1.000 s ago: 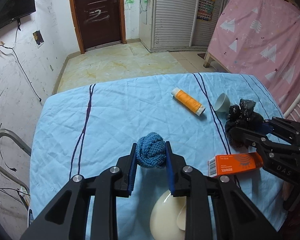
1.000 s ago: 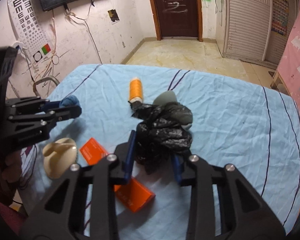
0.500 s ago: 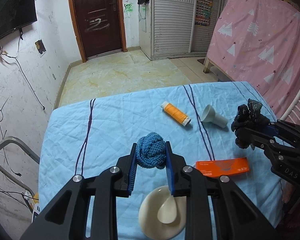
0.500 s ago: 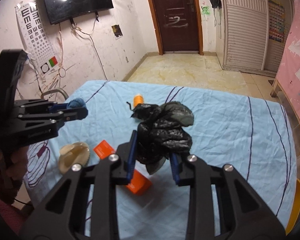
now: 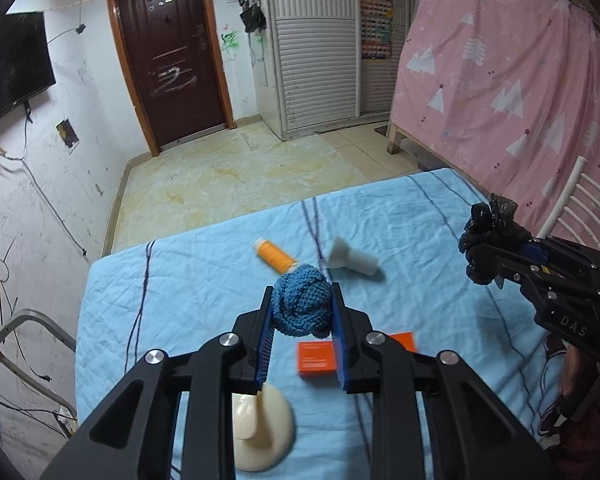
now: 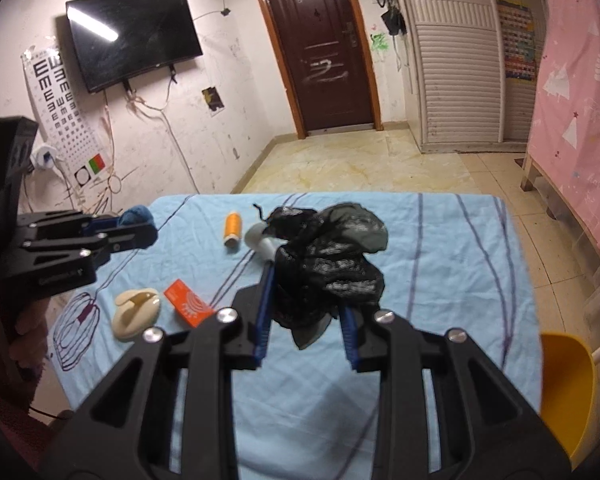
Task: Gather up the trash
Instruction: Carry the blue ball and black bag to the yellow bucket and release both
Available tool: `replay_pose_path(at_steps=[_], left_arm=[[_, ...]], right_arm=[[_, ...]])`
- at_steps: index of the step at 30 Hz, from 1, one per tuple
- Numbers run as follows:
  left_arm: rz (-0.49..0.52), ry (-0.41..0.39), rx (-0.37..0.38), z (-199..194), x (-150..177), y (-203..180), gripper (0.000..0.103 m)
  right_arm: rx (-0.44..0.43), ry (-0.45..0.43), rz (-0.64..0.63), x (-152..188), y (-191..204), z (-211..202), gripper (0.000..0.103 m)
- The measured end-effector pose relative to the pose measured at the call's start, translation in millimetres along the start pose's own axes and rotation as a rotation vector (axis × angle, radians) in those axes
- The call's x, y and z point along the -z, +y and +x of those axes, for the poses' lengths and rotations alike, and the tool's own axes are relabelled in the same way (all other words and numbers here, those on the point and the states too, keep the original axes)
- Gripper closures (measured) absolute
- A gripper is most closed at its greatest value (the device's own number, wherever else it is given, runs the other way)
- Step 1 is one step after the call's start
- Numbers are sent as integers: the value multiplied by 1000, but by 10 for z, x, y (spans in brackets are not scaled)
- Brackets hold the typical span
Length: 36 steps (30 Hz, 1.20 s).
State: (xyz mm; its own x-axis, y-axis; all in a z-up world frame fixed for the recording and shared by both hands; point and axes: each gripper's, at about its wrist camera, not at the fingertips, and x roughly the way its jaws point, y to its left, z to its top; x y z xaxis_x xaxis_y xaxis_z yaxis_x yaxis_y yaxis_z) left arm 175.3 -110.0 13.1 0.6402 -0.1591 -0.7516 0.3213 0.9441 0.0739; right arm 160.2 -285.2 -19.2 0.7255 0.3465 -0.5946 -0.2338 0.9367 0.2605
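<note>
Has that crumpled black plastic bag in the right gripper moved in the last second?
Yes. The crumpled black plastic bag has lifted clear of the blue tablecloth, shut in the right gripper.

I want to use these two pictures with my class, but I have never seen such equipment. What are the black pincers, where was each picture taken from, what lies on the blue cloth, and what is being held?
There is no robot here. A person holds a black two-finger gripper in each hand, and each gripper carries a wide-angle camera looking along its fingers. One picture comes from the left gripper, the other from the right gripper; each also shows the other gripper at its edge. The left one is shut on a blue knitted ball. The right one is shut on a crumpled black bag. On the blue cloth lie an orange spool, a white funnel-like piece, an orange box and a cream dish. A yellow bin stands beside the table.
</note>
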Motion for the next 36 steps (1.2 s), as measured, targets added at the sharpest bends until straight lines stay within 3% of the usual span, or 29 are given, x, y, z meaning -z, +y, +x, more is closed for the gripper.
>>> replay_pose_path(at_steps=[14,23,36], left_arm=[[148,-38,86,-78,-210,-1019,86],[217,-52,152,-56,-292,-1591,86],[282,-119,327,97,-383,-2209,86]], right_arm=[[125,-89,136,273,-872,-654,75],[206,-98,183,460,-1254,-888,75],[276,-72,266,812,-1778,-1004,75]])
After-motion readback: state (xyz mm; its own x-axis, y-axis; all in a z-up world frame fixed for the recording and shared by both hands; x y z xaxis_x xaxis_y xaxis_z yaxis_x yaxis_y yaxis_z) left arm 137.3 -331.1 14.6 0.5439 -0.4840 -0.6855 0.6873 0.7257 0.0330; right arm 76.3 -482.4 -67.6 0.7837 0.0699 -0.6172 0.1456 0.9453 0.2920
